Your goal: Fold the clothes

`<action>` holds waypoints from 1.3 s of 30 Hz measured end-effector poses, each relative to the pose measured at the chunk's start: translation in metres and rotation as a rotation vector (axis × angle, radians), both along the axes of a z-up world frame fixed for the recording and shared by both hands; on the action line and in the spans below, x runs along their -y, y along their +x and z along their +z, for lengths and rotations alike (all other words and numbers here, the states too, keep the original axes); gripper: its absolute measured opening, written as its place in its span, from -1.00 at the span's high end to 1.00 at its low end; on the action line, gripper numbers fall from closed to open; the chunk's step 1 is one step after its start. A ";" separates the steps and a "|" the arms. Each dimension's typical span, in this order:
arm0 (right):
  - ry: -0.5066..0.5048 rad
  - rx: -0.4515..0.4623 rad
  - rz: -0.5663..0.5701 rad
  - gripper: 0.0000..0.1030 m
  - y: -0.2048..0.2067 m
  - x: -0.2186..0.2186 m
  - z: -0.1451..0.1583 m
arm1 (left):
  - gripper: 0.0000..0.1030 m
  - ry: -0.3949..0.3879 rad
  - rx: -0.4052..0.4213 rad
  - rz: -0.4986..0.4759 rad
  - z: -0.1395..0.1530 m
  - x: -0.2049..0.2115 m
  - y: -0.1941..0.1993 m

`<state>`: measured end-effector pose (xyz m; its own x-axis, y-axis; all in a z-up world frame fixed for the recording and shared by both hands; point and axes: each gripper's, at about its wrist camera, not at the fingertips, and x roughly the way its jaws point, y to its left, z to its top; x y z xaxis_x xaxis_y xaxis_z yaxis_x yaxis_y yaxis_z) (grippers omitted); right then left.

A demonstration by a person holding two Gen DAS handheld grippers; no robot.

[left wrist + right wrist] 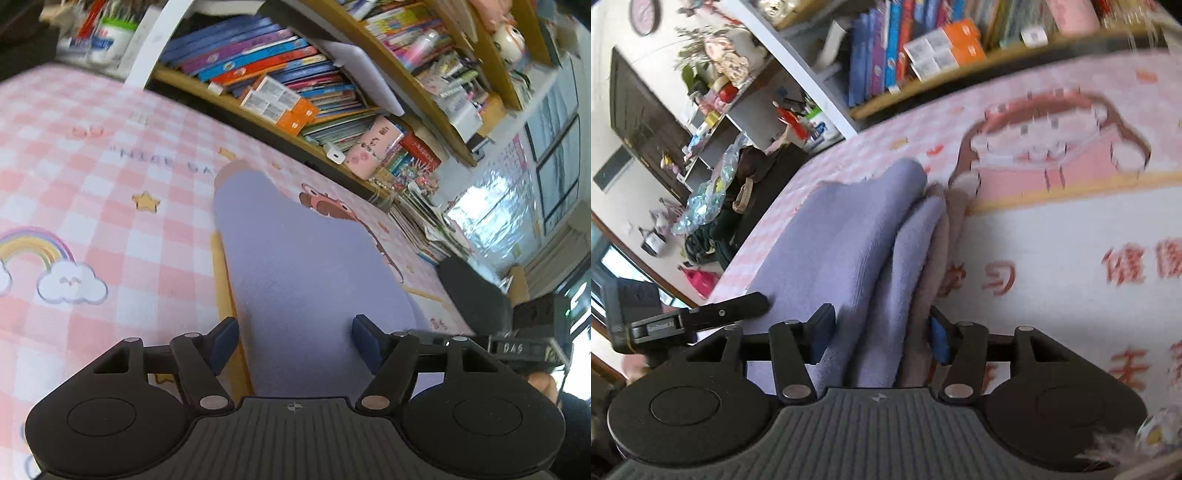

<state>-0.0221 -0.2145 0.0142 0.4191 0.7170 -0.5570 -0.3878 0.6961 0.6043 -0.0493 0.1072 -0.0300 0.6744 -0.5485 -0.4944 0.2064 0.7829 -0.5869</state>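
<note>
A lavender garment (295,258) lies lengthwise on a pink checked play mat (110,184), with a beige lining showing at its far end. My left gripper (295,343) hovers over the near end with its jaws wide apart, the cloth lying flat below them. In the right wrist view the same garment (831,236) is folded into stacked layers, with beige layers (934,266) along its right side. My right gripper (881,336) straddles this folded edge. The bundle sits between its fingers (823,332), and the pads do not visibly squeeze it.
A low wooden bookshelf (295,74) packed with books runs along the mat's far edge, also seen as the shelf (923,44). Loose magazines (424,229) pile at the mat's right. Bags and dark clothes (713,206) lie off the mat to the left. The mat (1052,240) is printed with a cartoon and red characters.
</note>
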 end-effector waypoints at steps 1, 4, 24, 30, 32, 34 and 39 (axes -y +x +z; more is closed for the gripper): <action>0.011 -0.017 -0.002 -0.03 0.001 -0.001 -0.002 | -0.37 -0.024 -0.013 0.001 -0.003 -0.001 0.002; 0.009 -0.023 0.009 0.10 0.005 -0.013 -0.003 | -0.33 -0.032 -0.019 0.005 -0.006 0.003 0.004; 0.038 -0.028 0.030 0.22 0.022 -0.016 -0.004 | -0.15 0.034 -0.009 -0.030 0.004 0.002 0.015; -0.073 0.160 0.060 0.41 0.026 -0.035 0.018 | 0.07 0.091 0.045 -0.029 0.017 0.009 0.026; -0.095 0.210 0.061 0.41 0.035 -0.040 0.024 | 0.07 0.102 0.057 -0.029 0.023 0.009 0.039; -0.104 0.235 0.059 0.41 0.050 -0.043 0.029 | 0.06 0.113 0.069 -0.029 0.029 0.008 0.054; -0.134 0.262 0.048 0.41 0.097 -0.051 0.039 | 0.06 0.177 0.107 -0.031 0.046 0.014 0.099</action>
<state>0.0750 -0.1638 0.0528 0.5284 0.6672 -0.5250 -0.5532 0.7397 0.3832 0.0500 0.0937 0.0156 0.7122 -0.4808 -0.5115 0.2858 0.8641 -0.4144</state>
